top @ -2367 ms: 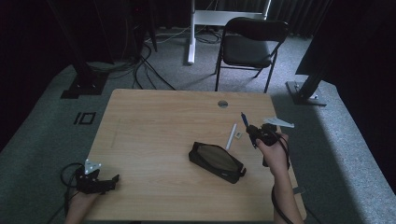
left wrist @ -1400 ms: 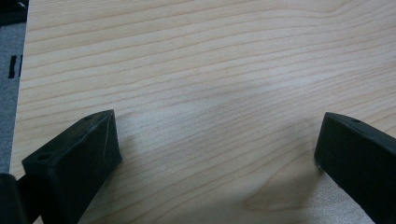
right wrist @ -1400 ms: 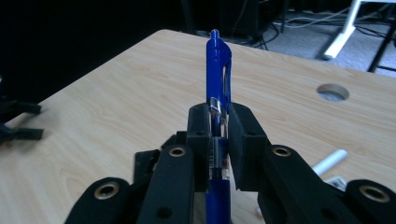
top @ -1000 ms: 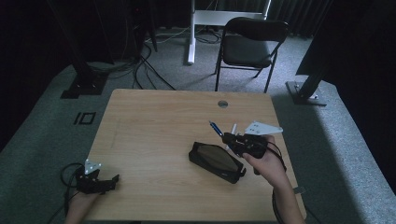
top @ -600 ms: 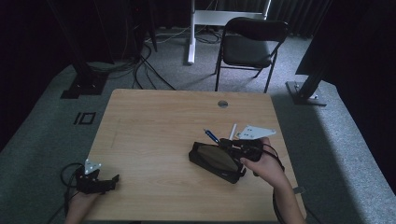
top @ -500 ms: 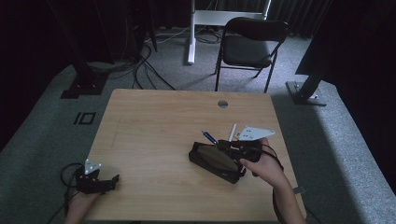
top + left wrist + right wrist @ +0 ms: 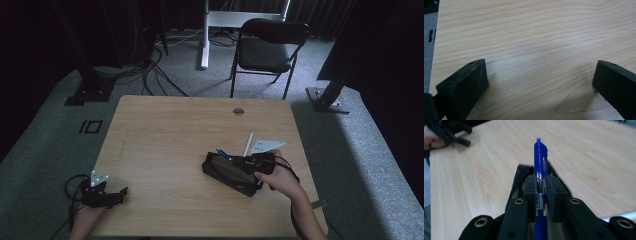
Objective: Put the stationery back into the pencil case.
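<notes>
- The right gripper (image 7: 541, 187) has its two black jaws clenched on a blue pen (image 7: 540, 170), the pads pressing on the barrel near its silver band.
- In the right gripper view the pen runs straight out between the jaws, its clip and push-button end pointing away over the wood.
- From above, the pen (image 7: 224, 153) sticks out of the right gripper (image 7: 239, 161) toward the middle of the table (image 7: 175, 130).
- Directly under those jaws lies a black pencil case (image 7: 227, 171), set at a slant near the table's right edge, closer to the near edge than the far one; the pen seems to hover just above its top, though whether the two touch cannot be told from this height.
- A white stick (image 7: 247, 145) lies on the wood just beyond the case, toward the far edge.
- The right hand (image 7: 281, 181) grips the tool from the near right corner.
- The left gripper (image 7: 539, 82) stands released, jaws wide apart with bare wood between them.
- From above, the left gripper (image 7: 117, 195) rests at the near left corner, well apart from the case, in the left hand (image 7: 86, 220).
- A small round grommet (image 7: 238, 111) sits by the far edge.
</notes>
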### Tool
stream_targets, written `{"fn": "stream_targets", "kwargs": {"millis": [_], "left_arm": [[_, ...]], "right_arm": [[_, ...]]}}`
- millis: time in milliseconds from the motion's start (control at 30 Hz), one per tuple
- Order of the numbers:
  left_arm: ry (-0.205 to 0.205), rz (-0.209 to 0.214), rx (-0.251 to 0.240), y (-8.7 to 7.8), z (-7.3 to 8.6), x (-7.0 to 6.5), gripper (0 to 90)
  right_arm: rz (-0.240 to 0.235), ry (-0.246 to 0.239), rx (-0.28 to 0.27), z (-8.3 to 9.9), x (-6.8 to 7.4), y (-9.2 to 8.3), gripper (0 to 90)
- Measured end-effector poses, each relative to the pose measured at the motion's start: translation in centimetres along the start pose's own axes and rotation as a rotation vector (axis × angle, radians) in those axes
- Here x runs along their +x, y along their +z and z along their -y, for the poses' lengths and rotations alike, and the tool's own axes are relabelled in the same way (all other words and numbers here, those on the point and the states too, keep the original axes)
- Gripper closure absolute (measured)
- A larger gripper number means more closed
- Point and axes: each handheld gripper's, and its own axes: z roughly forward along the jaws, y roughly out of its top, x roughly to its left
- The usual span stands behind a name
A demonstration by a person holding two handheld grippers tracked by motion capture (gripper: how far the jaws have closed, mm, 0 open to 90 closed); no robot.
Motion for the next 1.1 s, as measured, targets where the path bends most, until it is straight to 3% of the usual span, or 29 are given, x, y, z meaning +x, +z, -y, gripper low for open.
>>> {"fn": "stream_targets", "kwargs": {"millis": [133,467,867,1100], "left_arm": [[0.000,0.000,0.000,0.0,0.0,0.0,0.3],[0.000,0.000,0.000,0.0,0.0,0.0,0.3],[0.000,0.000,0.000,0.0,0.0,0.0,0.3],[0.000,0.000,0.000,0.0,0.0,0.0,0.3]], "right_arm": [[0.020,-0.012,0.044,0.4,-0.3,0.8,79.4],[-0.019,-0.026,0.107,0.8,-0.3,1.9,79.4],[-0.022,-0.063,0.186,0.4,0.3,2.8,79.5],[0.000,-0.072,0.237,0.2,0.6,3.7,79.5]]}}
